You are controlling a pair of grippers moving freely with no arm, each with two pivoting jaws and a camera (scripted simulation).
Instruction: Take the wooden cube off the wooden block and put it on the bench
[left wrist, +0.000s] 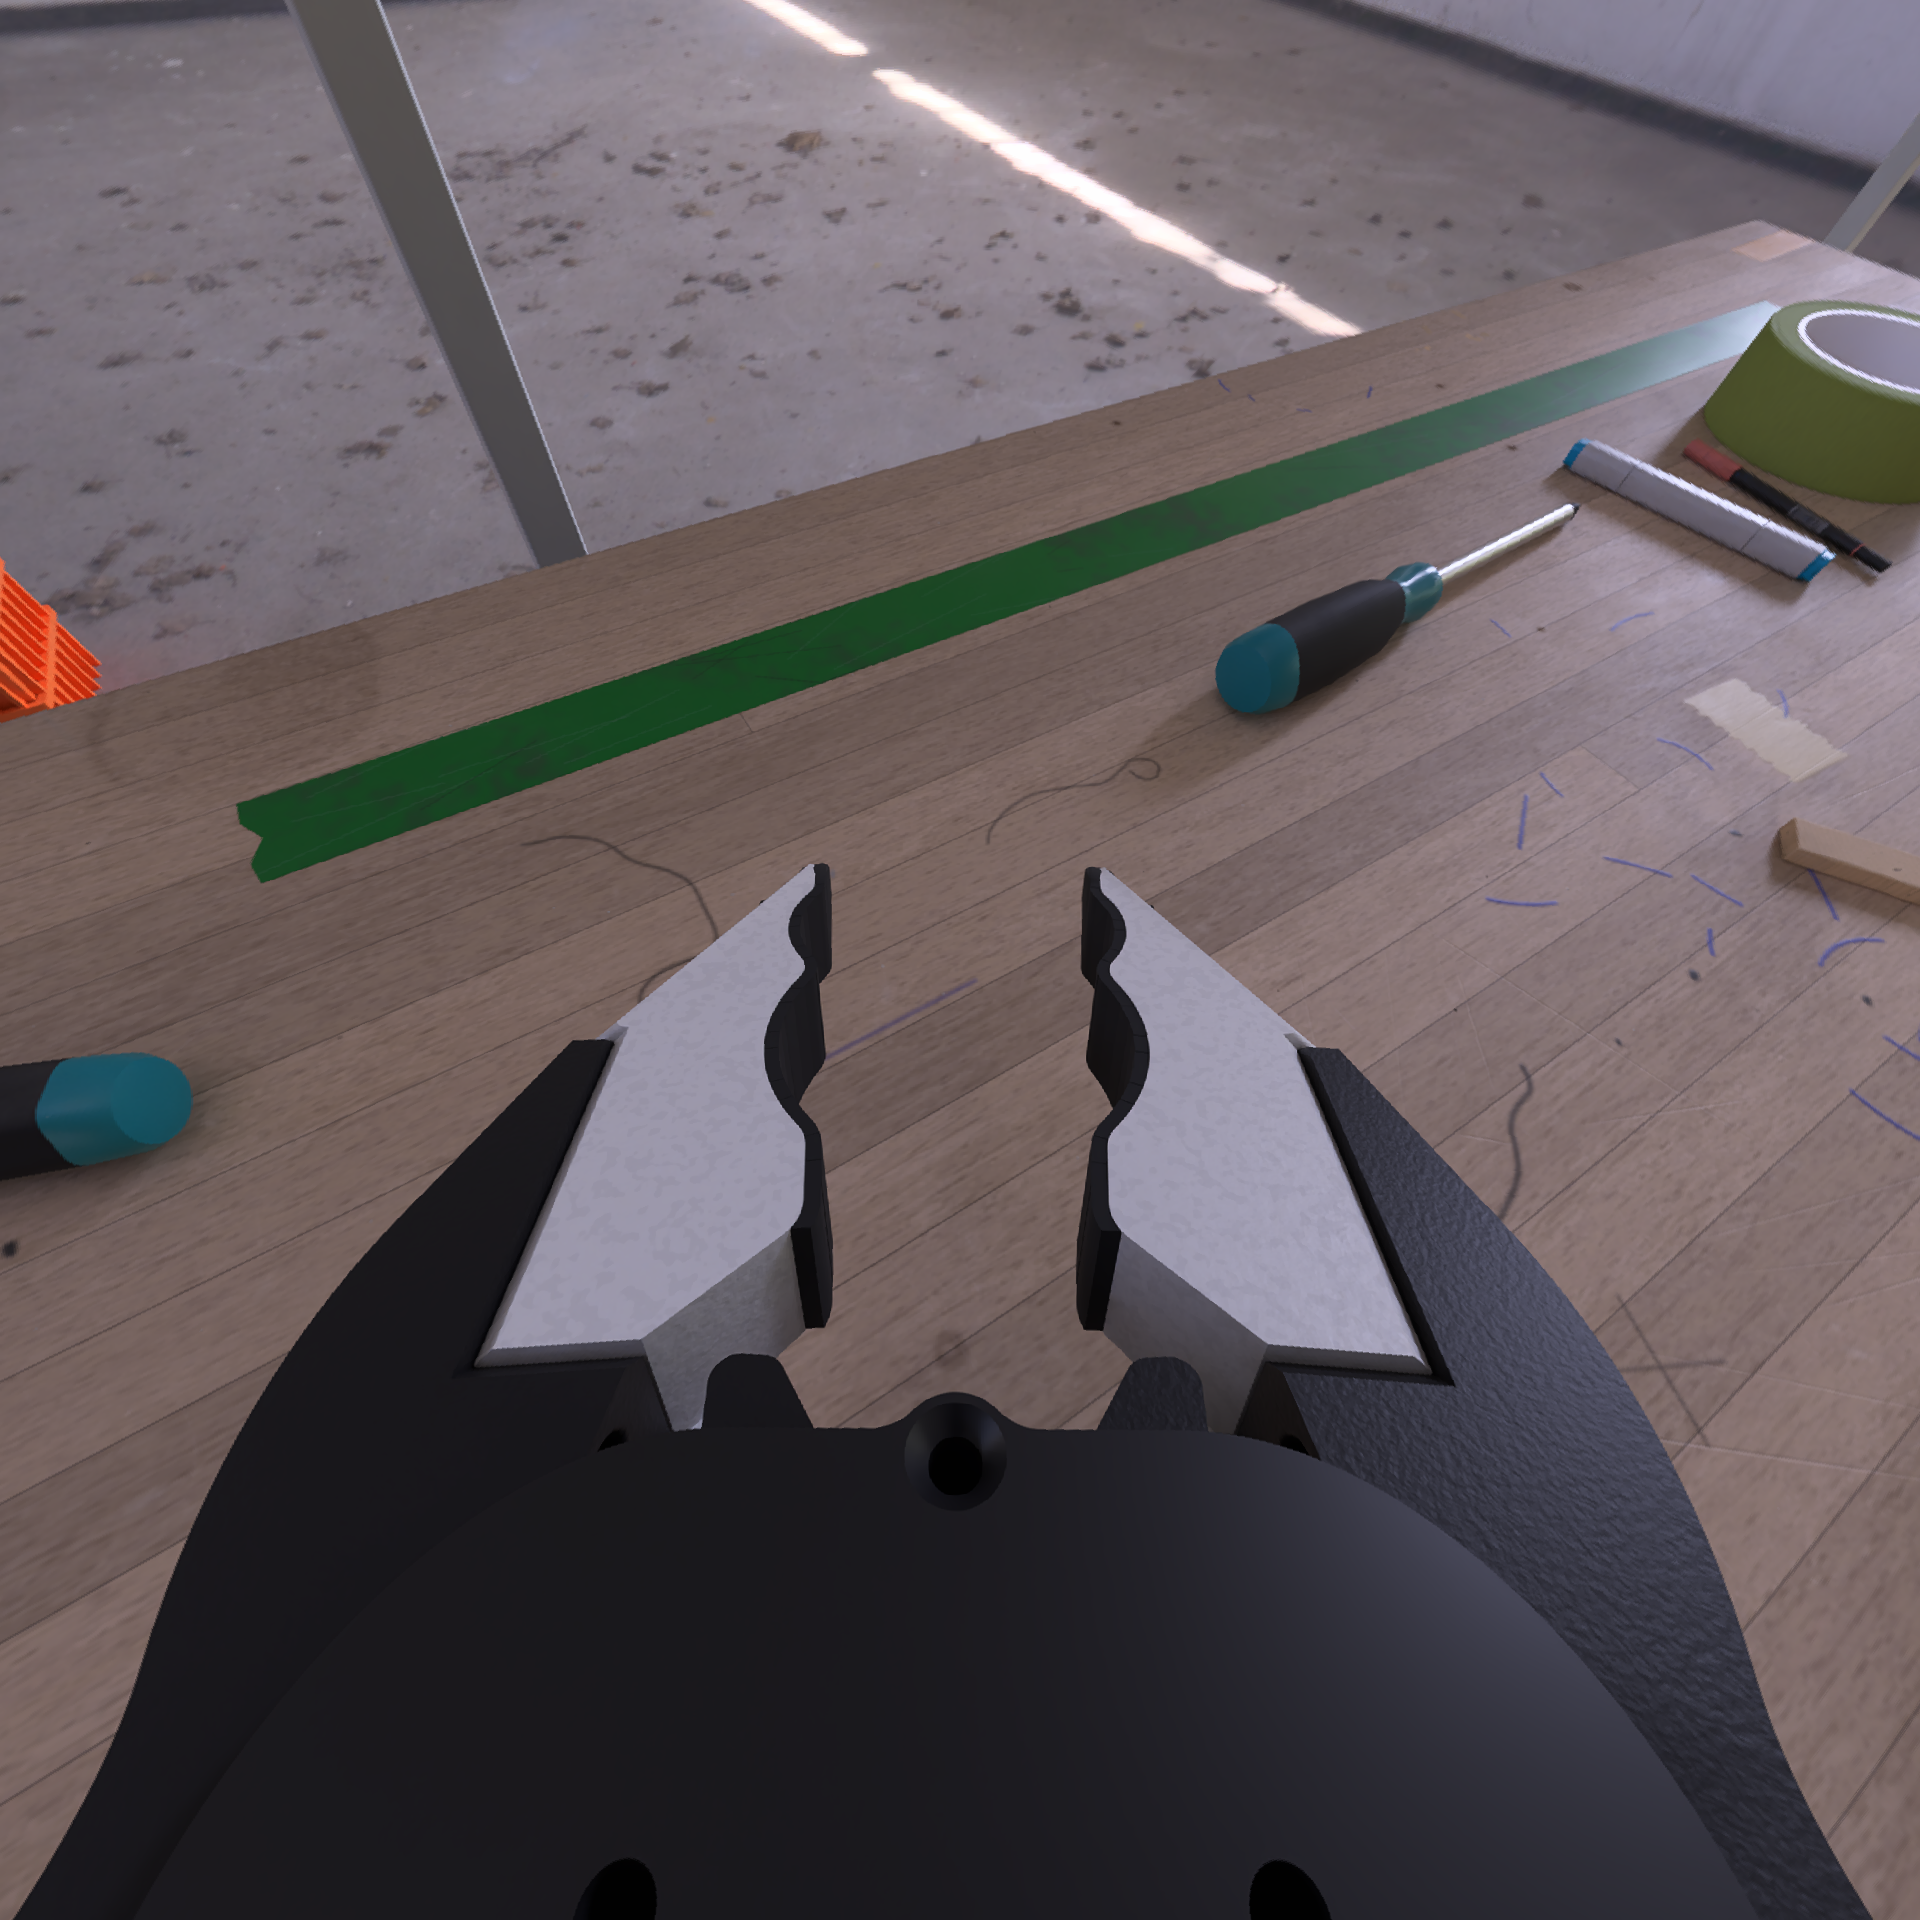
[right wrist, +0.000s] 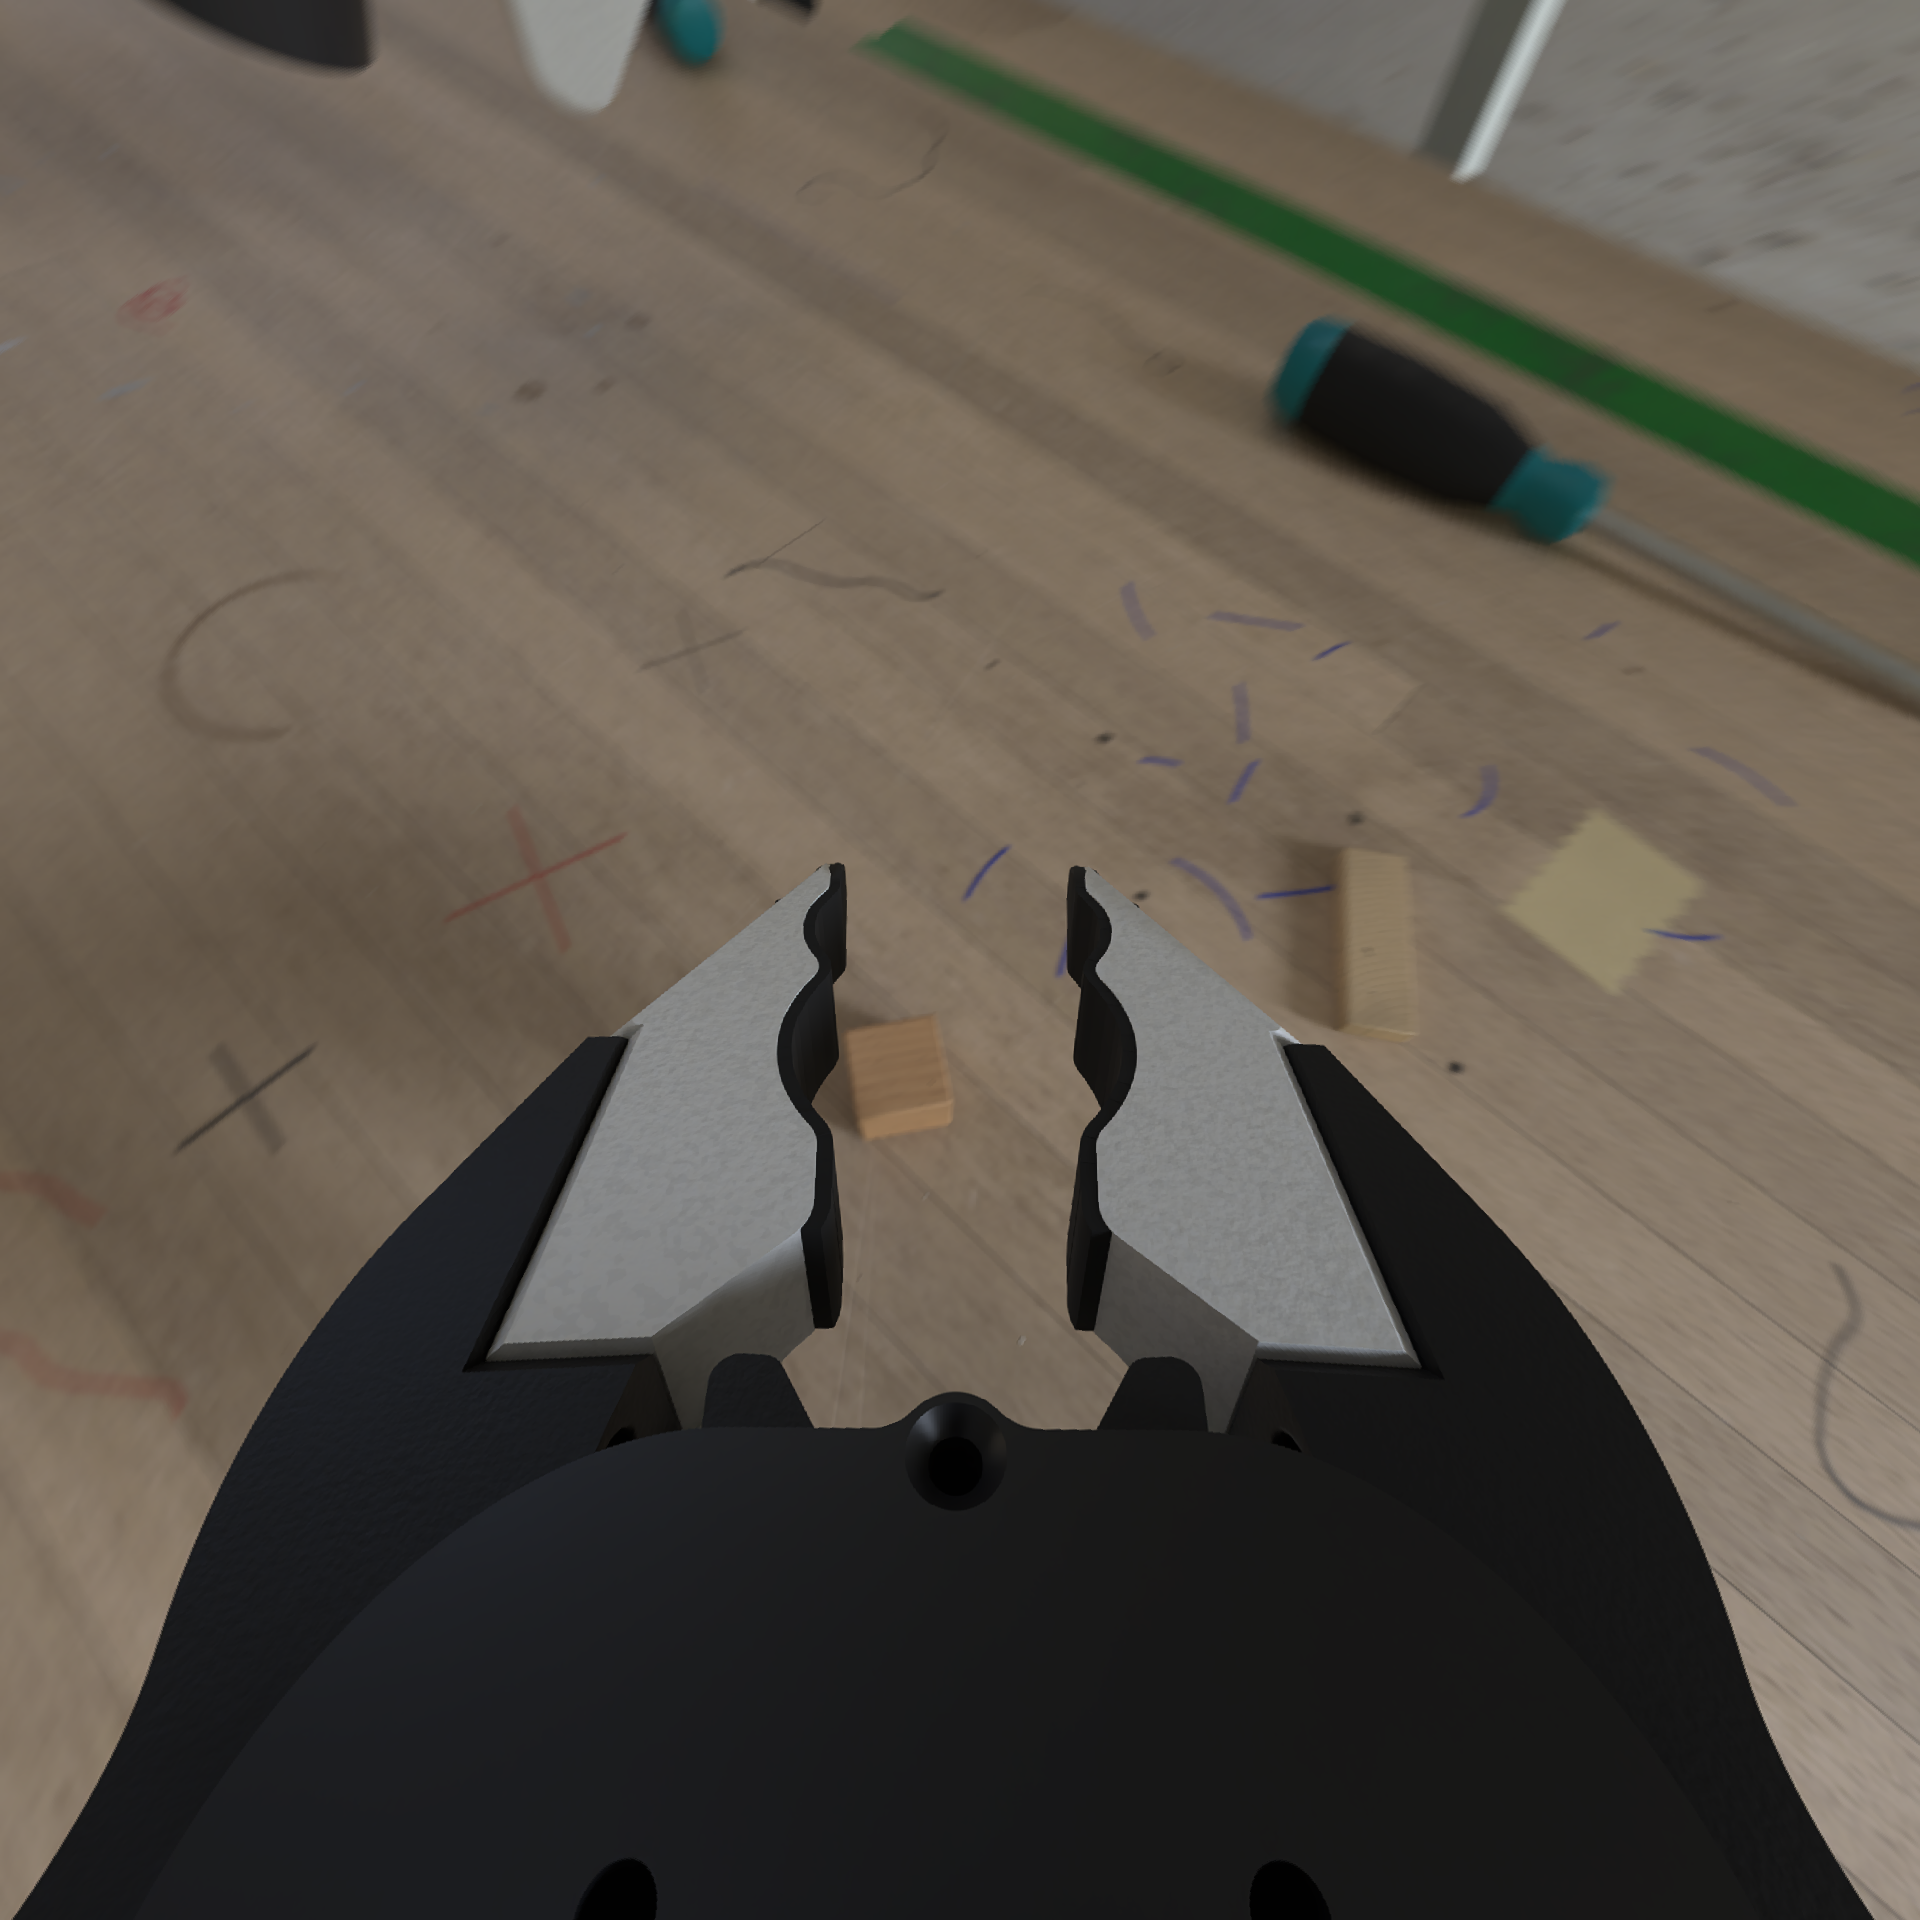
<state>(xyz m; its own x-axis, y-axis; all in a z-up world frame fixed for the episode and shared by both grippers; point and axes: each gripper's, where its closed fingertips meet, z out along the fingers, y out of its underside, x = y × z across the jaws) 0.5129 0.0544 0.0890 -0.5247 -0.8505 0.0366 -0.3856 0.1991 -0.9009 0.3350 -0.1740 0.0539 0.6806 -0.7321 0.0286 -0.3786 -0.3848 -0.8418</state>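
In the right wrist view, the small wooden cube (right wrist: 899, 1075) lies on the wooden bench (right wrist: 520, 520), seen between my open fingers and below them. The pale wooden block (right wrist: 1377, 943) lies flat on the bench to the cube's right, apart from it. My right gripper (right wrist: 956, 883) is open and empty above the cube. My left gripper (left wrist: 956, 883) is open and empty over bare bench; it also shows at the top left of the right wrist view (right wrist: 582, 52). An end of the wooden block (left wrist: 1849, 860) shows at the right edge of the left wrist view.
A screwdriver with a black and teal handle (left wrist: 1340, 634) (right wrist: 1434, 426) lies near a long green tape strip (left wrist: 935, 613). A second teal-capped handle (left wrist: 94, 1107) lies at left. A green tape roll (left wrist: 1829, 405), a marker (left wrist: 1694, 509), a thin pen (left wrist: 1782, 506) lie far right. An orange object (left wrist: 36, 655) sits at the left edge.
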